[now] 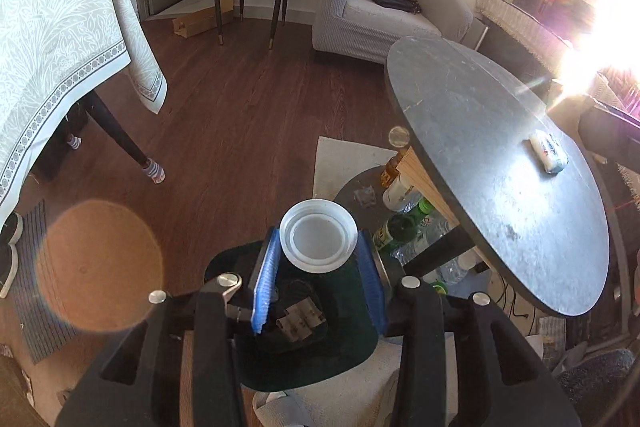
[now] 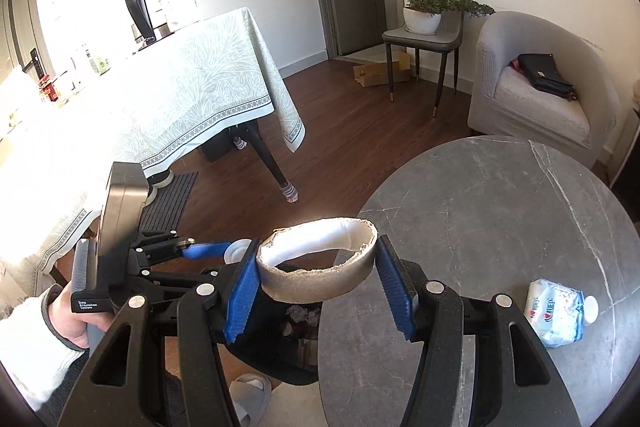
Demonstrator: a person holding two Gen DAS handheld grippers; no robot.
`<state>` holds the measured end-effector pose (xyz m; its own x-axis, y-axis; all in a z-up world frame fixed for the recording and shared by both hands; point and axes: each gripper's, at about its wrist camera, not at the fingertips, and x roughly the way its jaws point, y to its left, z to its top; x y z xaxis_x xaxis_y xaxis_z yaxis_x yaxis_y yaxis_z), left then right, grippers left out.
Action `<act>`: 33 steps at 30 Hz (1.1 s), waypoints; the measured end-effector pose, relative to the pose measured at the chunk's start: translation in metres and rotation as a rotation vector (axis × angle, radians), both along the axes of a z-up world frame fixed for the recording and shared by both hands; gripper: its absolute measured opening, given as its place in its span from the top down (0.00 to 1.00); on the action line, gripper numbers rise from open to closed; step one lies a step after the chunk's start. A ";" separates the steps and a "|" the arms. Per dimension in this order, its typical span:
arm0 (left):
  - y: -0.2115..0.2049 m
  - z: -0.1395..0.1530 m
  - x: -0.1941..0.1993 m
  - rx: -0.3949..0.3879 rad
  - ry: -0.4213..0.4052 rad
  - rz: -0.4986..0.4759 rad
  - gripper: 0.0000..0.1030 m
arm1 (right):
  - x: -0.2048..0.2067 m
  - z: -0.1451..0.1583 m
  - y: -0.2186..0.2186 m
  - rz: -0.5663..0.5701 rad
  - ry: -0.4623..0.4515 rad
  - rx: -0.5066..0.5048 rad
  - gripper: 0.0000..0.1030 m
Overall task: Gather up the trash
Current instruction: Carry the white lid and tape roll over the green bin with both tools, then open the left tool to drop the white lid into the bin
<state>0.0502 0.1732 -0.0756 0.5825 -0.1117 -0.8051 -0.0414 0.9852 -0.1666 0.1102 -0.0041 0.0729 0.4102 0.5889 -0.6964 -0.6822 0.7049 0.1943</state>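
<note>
My left gripper (image 1: 318,251) is shut on a round white plastic lid (image 1: 318,241) and holds it above a dark bin (image 1: 352,347) with scraps inside. The left gripper also shows in the right wrist view (image 2: 236,251), left of my right gripper. My right gripper (image 2: 320,267) is shut on a torn cardboard tape ring (image 2: 320,259) with a white lining, over the same dark bin (image 2: 280,347) at the left edge of the round grey table (image 2: 500,211). A crumpled white and blue wrapper (image 2: 558,311) lies on the table at the right; it also shows in the left wrist view (image 1: 548,151).
Bottles (image 1: 404,223) lie on the floor under the round table (image 1: 500,155). A table with a pale patterned cloth (image 2: 192,87) stands to the left, a grey armchair (image 2: 536,95) with a black bag and a chair with a plant (image 2: 424,11) at the back.
</note>
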 end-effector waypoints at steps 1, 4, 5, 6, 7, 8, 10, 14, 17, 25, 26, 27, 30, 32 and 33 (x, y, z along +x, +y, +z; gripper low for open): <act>0.001 -0.006 -0.003 -0.006 0.016 0.004 0.60 | 0.000 -0.002 0.002 0.004 0.013 0.010 0.44; 0.003 -0.022 -0.010 -0.002 0.053 0.007 0.59 | -0.001 -0.012 0.010 0.021 0.048 0.014 0.44; 0.004 -0.027 -0.012 -0.006 0.064 0.013 0.59 | -0.002 -0.016 0.015 0.026 0.056 0.007 0.44; 0.006 -0.032 -0.014 -0.017 0.075 0.019 0.59 | -0.003 -0.018 0.019 0.034 0.062 0.001 0.44; 0.008 -0.037 -0.016 -0.021 0.084 0.024 0.59 | -0.004 -0.020 0.022 0.043 0.066 -0.002 0.44; 0.008 -0.041 -0.017 -0.014 0.092 0.030 0.59 | -0.005 -0.021 0.026 0.050 0.065 -0.006 0.44; 0.010 -0.049 -0.016 -0.006 0.112 0.033 0.59 | -0.005 -0.022 0.033 0.061 0.067 -0.012 0.44; 0.017 -0.065 -0.016 -0.011 0.139 0.038 0.59 | -0.005 -0.026 0.044 0.074 0.084 -0.012 0.44; 0.023 -0.079 -0.015 -0.022 0.171 0.039 0.59 | -0.006 -0.031 0.054 0.089 0.095 -0.022 0.44; 0.041 -0.120 -0.017 -0.046 0.262 0.057 0.59 | -0.011 -0.048 0.084 0.136 0.115 -0.073 0.44; 0.043 -0.122 -0.017 -0.048 0.267 0.057 0.59 | -0.011 -0.050 0.088 0.140 0.119 -0.078 0.44; 0.045 -0.125 -0.018 -0.050 0.272 0.058 0.59 | -0.011 -0.051 0.091 0.143 0.123 -0.082 0.44; 0.051 -0.131 -0.019 -0.065 0.283 0.060 0.59 | -0.011 -0.058 0.100 0.152 0.131 -0.099 0.44; 0.053 -0.135 -0.018 -0.071 0.291 0.057 0.59 | -0.010 -0.063 0.105 0.158 0.142 -0.111 0.44; 0.054 -0.136 -0.018 -0.073 0.292 0.055 0.59 | -0.010 -0.067 0.107 0.160 0.149 -0.116 0.44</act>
<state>0.0319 0.2274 -0.2113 0.3345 -0.1502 -0.9303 -0.1505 0.9660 -0.2101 0.1006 0.1029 0.0063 0.2055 0.5506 -0.8091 -0.7570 0.6134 0.2251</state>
